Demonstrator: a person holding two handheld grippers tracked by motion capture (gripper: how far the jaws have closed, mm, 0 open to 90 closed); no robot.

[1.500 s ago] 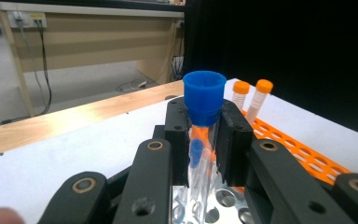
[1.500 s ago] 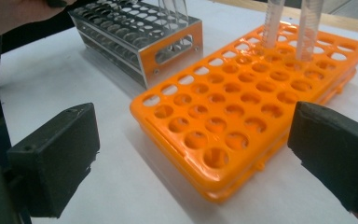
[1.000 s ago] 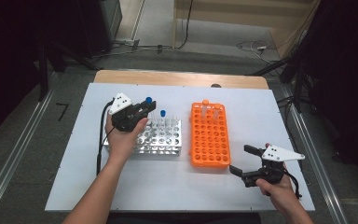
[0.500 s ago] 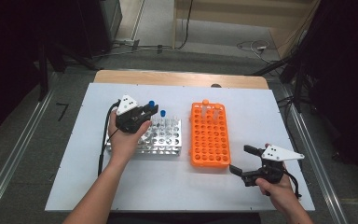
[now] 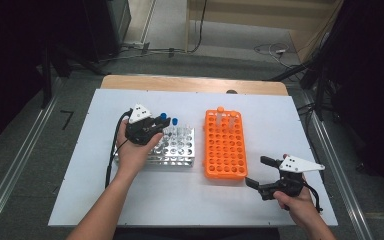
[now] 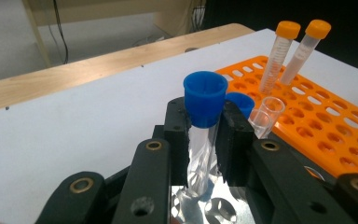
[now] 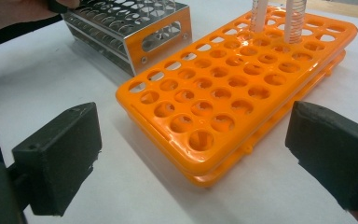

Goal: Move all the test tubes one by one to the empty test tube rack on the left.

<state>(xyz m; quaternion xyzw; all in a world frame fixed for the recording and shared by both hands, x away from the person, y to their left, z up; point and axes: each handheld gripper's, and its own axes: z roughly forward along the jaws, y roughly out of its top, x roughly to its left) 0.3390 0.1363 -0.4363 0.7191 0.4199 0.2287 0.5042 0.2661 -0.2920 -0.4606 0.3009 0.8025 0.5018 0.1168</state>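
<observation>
My left gripper (image 5: 156, 125) is shut on a clear tube with a blue cap (image 6: 205, 99), which stands upright at the far left corner of the metal rack (image 5: 179, 151). The pads (image 6: 177, 135) press on the tube just under its cap. A second blue-capped tube (image 6: 240, 103) and an uncapped clear tube (image 6: 266, 112) stand right behind it. My right gripper (image 5: 259, 171) is open at the near right corner of the orange rack (image 5: 225, 147), with nothing between its jaws. Two orange-capped tubes (image 6: 303, 37) stand at that rack's far end.
The white tabletop (image 5: 280, 115) reaches to a wooden strip (image 5: 190, 84) at the back. A black cable (image 5: 112, 150) trails from the left gripper along the metal rack's left side. The orange rack (image 7: 223, 93) lies just ahead of my right gripper (image 7: 196, 149).
The left gripper has shifted slightly to the right and down over the metal rack, with the blue-capped tube in it. The right gripper has stayed where it was.
</observation>
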